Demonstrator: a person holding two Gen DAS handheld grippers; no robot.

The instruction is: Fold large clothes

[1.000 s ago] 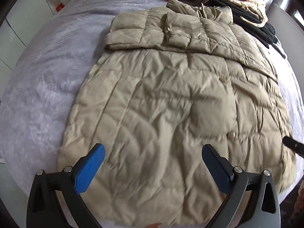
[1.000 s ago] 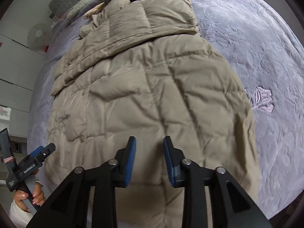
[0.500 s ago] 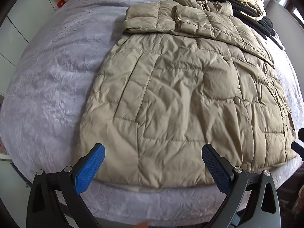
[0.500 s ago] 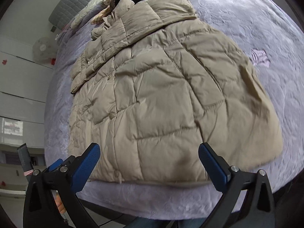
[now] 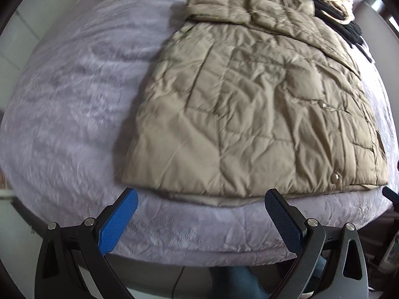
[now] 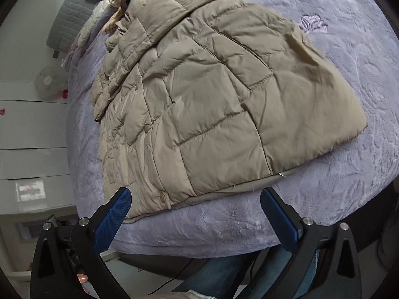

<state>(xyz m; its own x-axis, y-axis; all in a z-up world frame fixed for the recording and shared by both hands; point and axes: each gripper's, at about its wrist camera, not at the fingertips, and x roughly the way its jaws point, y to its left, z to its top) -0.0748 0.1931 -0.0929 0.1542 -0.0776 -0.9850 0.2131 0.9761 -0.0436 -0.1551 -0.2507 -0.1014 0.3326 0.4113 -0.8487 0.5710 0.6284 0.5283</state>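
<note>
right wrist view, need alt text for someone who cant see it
A beige quilted puffer jacket lies spread flat on a lavender plush bedspread, its hem near the bed's edge. The right gripper hangs open just short of that hem, its blue-padded fingers holding nothing. Dark and striped clothes are piled beyond the collar, with white drawers at left.

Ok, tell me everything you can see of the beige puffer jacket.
The beige puffer jacket is quilted, with a slightly shiny, wrinkled shell and snap buttons along its front edge. It lies flat on the lavender plush bedspread, sleeves folded across the upper part, hem near the bed's front edge. Its collar end meets a pile of other clothes. Neither tool touches it.
</note>
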